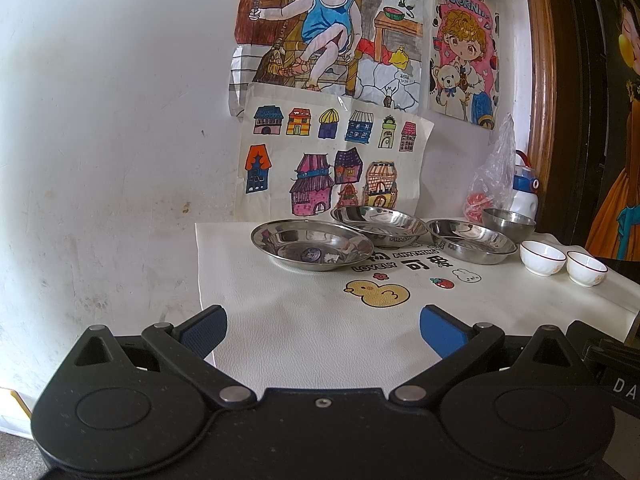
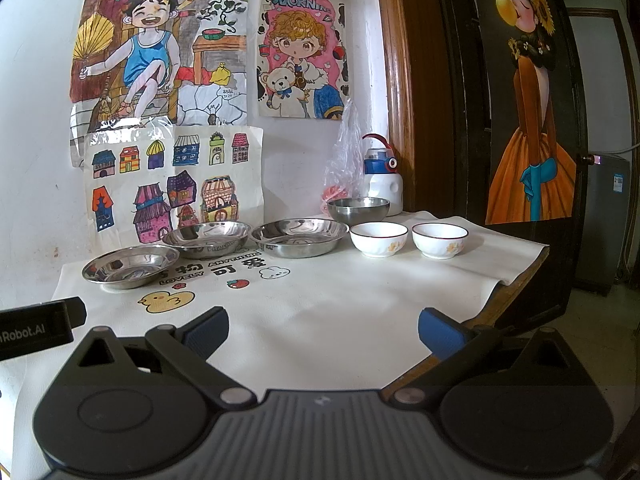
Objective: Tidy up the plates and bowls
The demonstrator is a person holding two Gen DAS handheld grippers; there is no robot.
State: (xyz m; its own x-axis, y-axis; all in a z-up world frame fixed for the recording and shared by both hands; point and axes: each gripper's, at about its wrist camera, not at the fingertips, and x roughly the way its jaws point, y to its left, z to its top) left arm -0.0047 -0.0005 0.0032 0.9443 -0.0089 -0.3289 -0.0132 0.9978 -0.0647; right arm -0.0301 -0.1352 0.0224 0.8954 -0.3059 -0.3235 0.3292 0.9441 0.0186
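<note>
Three shallow steel plates sit in a row at the back of the white mat: the left plate [image 1: 312,249] [image 2: 130,266], the middle plate [image 1: 378,225] [image 2: 206,239] and the right plate [image 1: 472,241] [image 2: 299,237]. Behind them stands a steel bowl [image 1: 508,222] [image 2: 358,209]. Two white ceramic bowls [image 1: 542,257] [image 1: 586,268] [image 2: 378,239] [image 2: 439,240] stand to the right. My left gripper [image 1: 322,330] and right gripper [image 2: 322,330] hover open over the mat's near part, holding nothing, well short of the dishes.
A white mat [image 2: 360,300] with duck and strawberry prints covers the table; its wooden edge [image 2: 516,284] shows at the right. A white-and-blue bottle [image 2: 382,178] and a plastic bag [image 2: 346,160] stand in the back corner. Drawings hang on the wall [image 1: 100,120]. A dark door [image 2: 520,120] lies to the right.
</note>
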